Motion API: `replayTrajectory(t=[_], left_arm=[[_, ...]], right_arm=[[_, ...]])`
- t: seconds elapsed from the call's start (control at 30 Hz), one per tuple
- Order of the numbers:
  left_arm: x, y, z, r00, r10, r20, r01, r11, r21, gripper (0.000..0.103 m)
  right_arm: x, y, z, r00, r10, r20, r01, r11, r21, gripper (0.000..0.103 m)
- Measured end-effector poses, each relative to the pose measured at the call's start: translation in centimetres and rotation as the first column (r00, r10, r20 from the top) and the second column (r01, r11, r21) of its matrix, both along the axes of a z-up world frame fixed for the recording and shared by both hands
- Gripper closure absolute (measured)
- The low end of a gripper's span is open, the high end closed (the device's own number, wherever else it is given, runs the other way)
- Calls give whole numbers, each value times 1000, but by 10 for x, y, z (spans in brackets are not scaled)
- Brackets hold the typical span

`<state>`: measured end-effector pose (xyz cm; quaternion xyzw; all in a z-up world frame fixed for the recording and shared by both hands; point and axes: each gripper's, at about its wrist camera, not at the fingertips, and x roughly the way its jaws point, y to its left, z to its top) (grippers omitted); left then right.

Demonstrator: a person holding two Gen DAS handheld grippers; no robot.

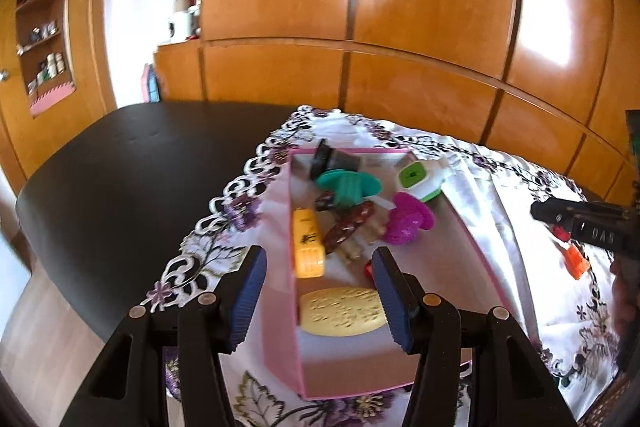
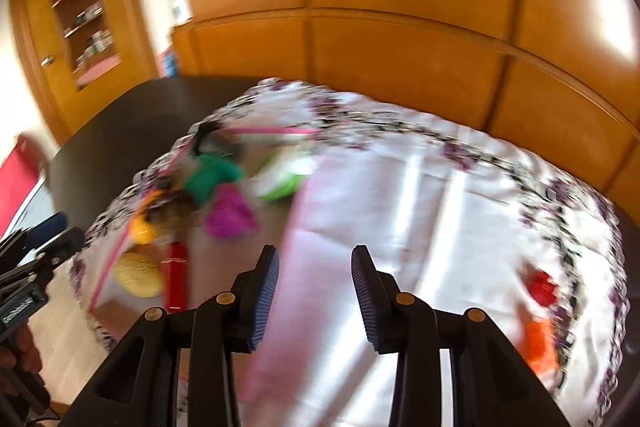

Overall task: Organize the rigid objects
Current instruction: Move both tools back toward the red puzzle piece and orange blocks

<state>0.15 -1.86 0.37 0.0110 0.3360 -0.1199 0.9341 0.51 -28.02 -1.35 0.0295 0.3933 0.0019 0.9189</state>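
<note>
The left gripper (image 1: 318,291) is hovering at the bottom centre of the left wrist view, its blue ribbed pads standing apart with nothing pressed between them. Beyond it, a shallow pink rectangular box (image 1: 293,259) is sitting on a white tablecloth with purple flower embroidery (image 1: 520,219), which is covering part of a dark tabletop (image 1: 132,179).

Inside the box, an oval yellow embossed soap-like piece (image 1: 340,311) is lying at the near end, showing in the picture between the left gripper's pads but lower down, in the box. Above it in the frame, a yellow-orange rectangular block (image 1: 307,241) is resting against the left wall, with a dark red speckled stick (image 1: 346,233) just beside it. A magenta ridged plastic piece (image 1: 406,223) is lying near the right wall, a teal plastic piece (image 1: 348,183) is sitting further up, and a black round-ended item (image 1: 324,159) is occupying the far corner. A green-and-white square item (image 1: 416,177) is leaning at the far right corner.

Outside the box, at the right of the frame, a small orange plastic piece (image 1: 576,261) is lying on the cloth, just below the black body of the right gripper (image 1: 580,223).

In the blurred right wrist view, the right gripper (image 2: 314,291) is hanging over the cloth and the box's right wall, its pads apart and gripping nothing. A red cylinder (image 2: 176,279) is lying in the box at lower left, and a red blurred piece (image 2: 542,285) is sitting on the cloth above the orange one at lower right.
</note>
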Motion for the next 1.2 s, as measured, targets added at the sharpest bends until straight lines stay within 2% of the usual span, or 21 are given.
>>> replayTrajectory(t=[0.2,0.27,0.37,0.47,0.53,0.6,0.7,0.83,1.03,1.2], left_arm=[[-1,-30,6,997,-71,10,71,997,31,47],[0,-41,7,996,-93,12,92,995,42,47],[-1,-59,8,991,-137,16,135,989,61,47],[-1,-81,10,981,-193,15,191,978,80,47],[-1,-100,10,972,-237,10,234,967,98,47],[-1,-120,9,960,-281,0,280,954,103,47],[2,-148,8,941,-337,-24,338,936,97,47],[3,-189,6,908,-417,-43,420,903,92,47],[8,-244,-11,862,-493,-118,503,861,76,48],[15,-285,-27,820,-541,-188,558,829,45,50]], right_arm=[[-20,-74,0,985,-174,-15,173,984,-36,66],[-26,-100,-2,974,-226,-23,225,973,-49,66],[-38,-143,-5,942,-335,-23,334,941,-46,66],[-52,-188,-16,874,-484,-33,484,875,-12,66],[-60,-216,-23,816,-572,-81,577,813,78,66],[-72,-238,-21,776,-626,-83,628,753,196,66],[-83,-251,-21,733,-674,-93,673,700,238,66],[-88,-260,-25,713,-691,-120,689,659,300,66],[-89,-263,-28,706,-692,-149,696,640,325,66],[-95,-268,-26,692,-709,-137,702,617,356,66]])
